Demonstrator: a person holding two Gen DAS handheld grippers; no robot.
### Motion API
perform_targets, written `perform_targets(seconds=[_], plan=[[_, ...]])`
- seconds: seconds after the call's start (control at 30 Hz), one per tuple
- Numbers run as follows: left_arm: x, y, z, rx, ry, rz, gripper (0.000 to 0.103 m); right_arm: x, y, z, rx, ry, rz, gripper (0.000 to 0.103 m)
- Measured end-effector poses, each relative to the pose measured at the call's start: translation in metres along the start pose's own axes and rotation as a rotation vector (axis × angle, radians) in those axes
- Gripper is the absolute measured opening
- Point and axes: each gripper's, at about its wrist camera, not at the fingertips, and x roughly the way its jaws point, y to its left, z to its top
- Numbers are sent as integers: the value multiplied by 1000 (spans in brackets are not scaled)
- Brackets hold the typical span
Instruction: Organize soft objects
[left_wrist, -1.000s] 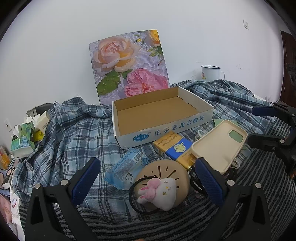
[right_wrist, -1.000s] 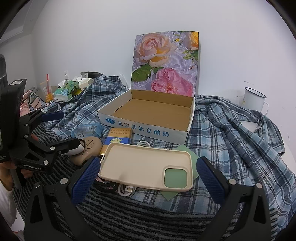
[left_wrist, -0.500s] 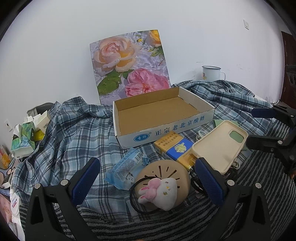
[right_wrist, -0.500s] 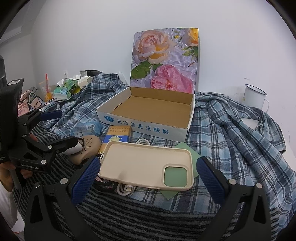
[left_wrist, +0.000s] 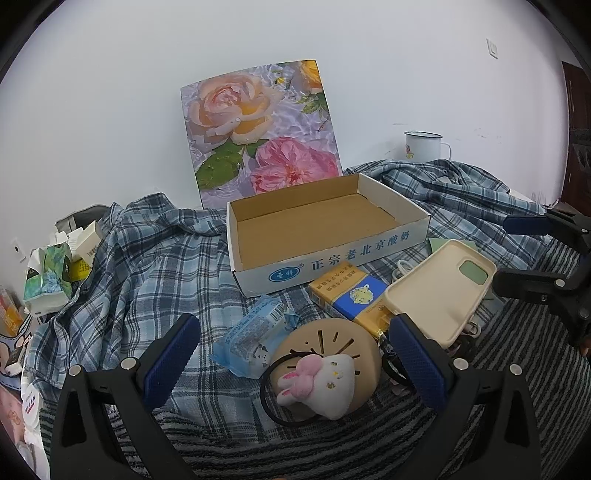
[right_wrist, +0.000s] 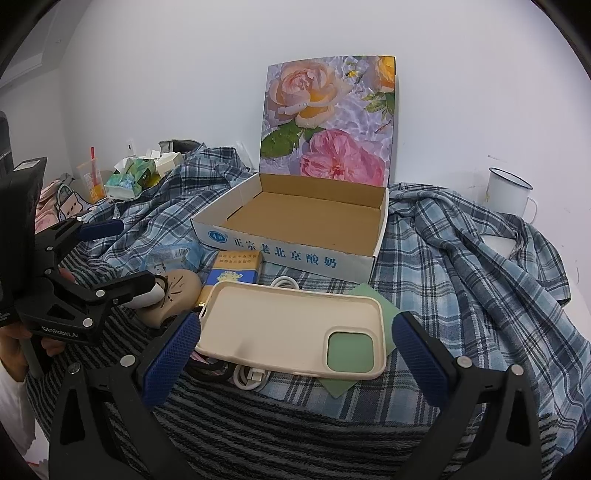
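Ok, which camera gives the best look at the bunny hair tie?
The left wrist view: the bunny hair tie lies whole between the open left gripper fingers, black loop visible. In the right wrist view only a white sliver shows behind the left gripper's finger.

striped blanket (right_wrist: 258, 424) carries plaid shirt (right_wrist: 461, 266); cardboard box (right_wrist: 295, 254) on shirt.

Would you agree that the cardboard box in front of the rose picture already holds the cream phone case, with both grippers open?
Not quite: the cardboard box is empty. The right wrist view shows the cream phone case lying on the cloth in front of it. Both grippers, left and right, are open.
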Motion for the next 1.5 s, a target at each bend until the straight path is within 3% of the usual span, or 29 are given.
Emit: perform_targets(seconds=[0.43,0.53,0.9,1.13,1.5], plan=[[1,0,0,3,4,0,103,0,6,-1,-33,2,18,103],[1,0,0,4,4,1,103,5,6,-1,-29,27,-16,103],[1,1,1,6,7,1,103,6,5,-1,-25,33,-13,103],[1,1,1,7,8,5,103,11,17,-2,-86,55,-112,103],[1,2,2,8,12,5,103,11,15,-1,-72,58,-95,103]])
